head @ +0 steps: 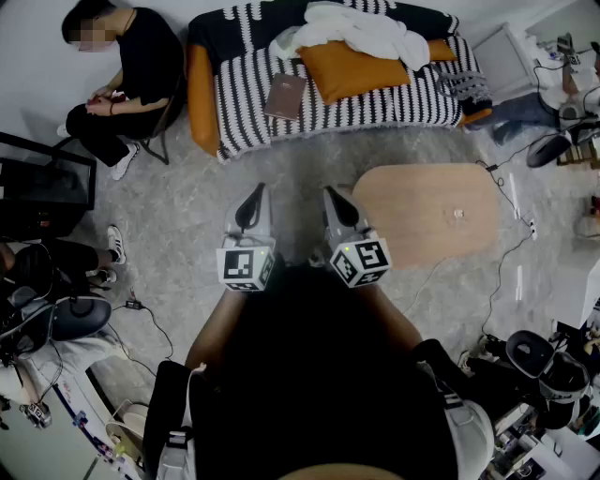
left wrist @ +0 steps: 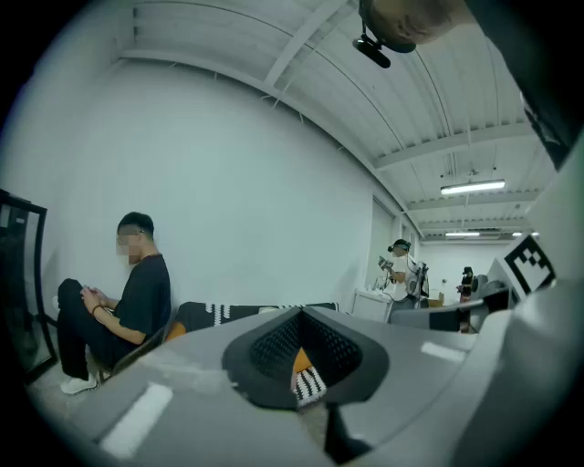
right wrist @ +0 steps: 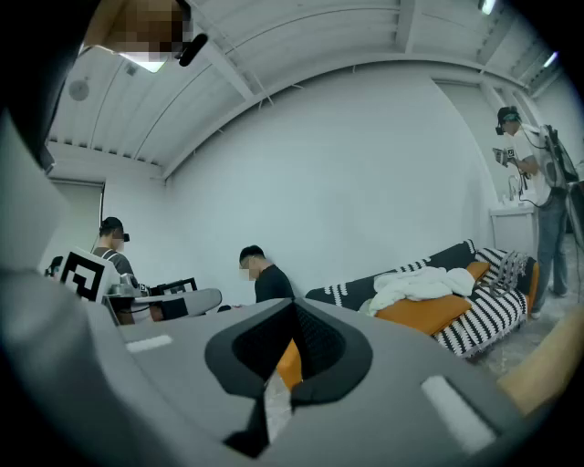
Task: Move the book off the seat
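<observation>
A brown book (head: 285,96) lies flat on the seat of the black-and-white striped sofa (head: 244,112), left of an orange cushion (head: 361,67). Both grippers are held close to my body, well short of the sofa and pointing toward it. My left gripper (head: 251,201) has its jaws together with nothing between them, and so does my right gripper (head: 336,199). In the left gripper view, the left gripper (left wrist: 301,315) frames a bit of the striped sofa (left wrist: 219,313). In the right gripper view, the right gripper (right wrist: 294,308) hides the book; the sofa (right wrist: 484,315) shows at right.
A rounded wooden coffee table (head: 427,211) stands on the floor just right of my right gripper. A white cloth (head: 361,28) is heaped on the sofa. A person (head: 131,70) sits on a chair left of the sofa. Cables (head: 511,244) and equipment line the sides.
</observation>
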